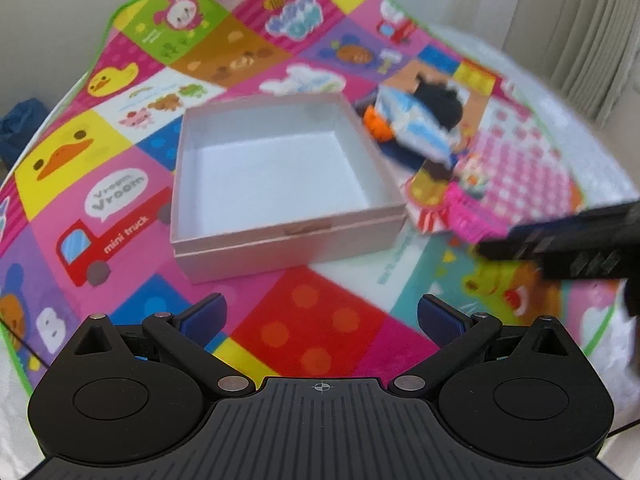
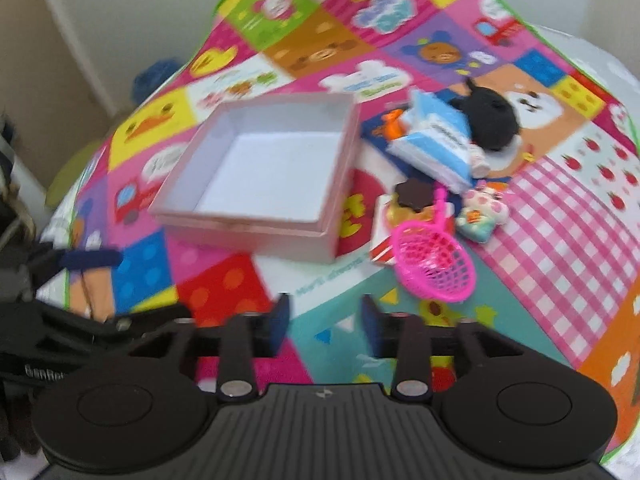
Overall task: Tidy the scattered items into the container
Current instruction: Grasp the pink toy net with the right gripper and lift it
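An empty pink box (image 1: 280,168) with a white inside sits on the colourful play mat; it also shows in the right wrist view (image 2: 264,172). To its right lies a pile: a blue-and-white tissue pack (image 2: 436,140), a black plush (image 2: 494,120), an orange toy (image 2: 390,122), a pink net basket (image 2: 436,264), a small pastel toy (image 2: 482,212) and a brown-topped item (image 2: 414,196). My left gripper (image 1: 320,316) is open and empty in front of the box. My right gripper (image 2: 325,326) is open and empty, short of the basket.
The play mat (image 1: 332,320) covers a white bed. The right gripper's body (image 1: 568,240) crosses the right of the left wrist view. The left gripper (image 2: 80,264) shows at the left of the right wrist view. A curtain (image 1: 580,32) hangs at the far right.
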Motion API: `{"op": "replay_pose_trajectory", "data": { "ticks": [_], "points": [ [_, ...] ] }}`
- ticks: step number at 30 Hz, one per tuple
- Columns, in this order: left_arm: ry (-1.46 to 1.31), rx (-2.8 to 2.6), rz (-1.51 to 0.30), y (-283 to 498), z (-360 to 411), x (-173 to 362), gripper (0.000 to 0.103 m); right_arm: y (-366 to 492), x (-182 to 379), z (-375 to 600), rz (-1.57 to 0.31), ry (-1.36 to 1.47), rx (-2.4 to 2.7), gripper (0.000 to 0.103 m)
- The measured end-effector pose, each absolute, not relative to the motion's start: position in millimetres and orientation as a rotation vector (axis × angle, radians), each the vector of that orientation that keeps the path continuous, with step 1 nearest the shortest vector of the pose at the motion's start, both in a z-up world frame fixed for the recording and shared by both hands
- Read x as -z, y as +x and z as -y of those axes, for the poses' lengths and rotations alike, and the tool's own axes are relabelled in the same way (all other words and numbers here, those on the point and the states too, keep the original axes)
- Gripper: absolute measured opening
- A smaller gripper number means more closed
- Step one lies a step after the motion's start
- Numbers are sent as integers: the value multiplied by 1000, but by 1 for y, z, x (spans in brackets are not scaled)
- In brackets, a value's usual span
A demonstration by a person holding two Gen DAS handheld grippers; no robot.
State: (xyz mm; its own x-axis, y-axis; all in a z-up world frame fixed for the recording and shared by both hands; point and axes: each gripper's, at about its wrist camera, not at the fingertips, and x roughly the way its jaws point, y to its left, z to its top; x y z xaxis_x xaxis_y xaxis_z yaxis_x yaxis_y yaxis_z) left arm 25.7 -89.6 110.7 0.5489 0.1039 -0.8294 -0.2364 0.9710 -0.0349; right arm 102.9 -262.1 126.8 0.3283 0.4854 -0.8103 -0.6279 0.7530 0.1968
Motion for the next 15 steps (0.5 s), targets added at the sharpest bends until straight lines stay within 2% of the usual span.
{"op": "replay_pose_trajectory", "data": {
  "ticks": [2, 4, 6, 10, 15],
  "points": [
    [-83, -245, -1001, 40, 90, -102, 103, 114, -130, 273, -970, -120, -669, 54],
    [34, -292, -1009, 59, 95, -92, 103, 125, -134, 286, -946, -74, -603, 65],
    [185, -301, -1003, 80, 105, -79, 103, 133, -134, 295, -946, -36, -569, 68],
    [552, -265, -933, 112, 132, -50, 103, 142, -124, 301, -975, -45, -535, 70],
    [706, -281, -858, 145, 131, -30, 103, 152, -115, 301, -984, -39, -544, 73]
  ]
}}
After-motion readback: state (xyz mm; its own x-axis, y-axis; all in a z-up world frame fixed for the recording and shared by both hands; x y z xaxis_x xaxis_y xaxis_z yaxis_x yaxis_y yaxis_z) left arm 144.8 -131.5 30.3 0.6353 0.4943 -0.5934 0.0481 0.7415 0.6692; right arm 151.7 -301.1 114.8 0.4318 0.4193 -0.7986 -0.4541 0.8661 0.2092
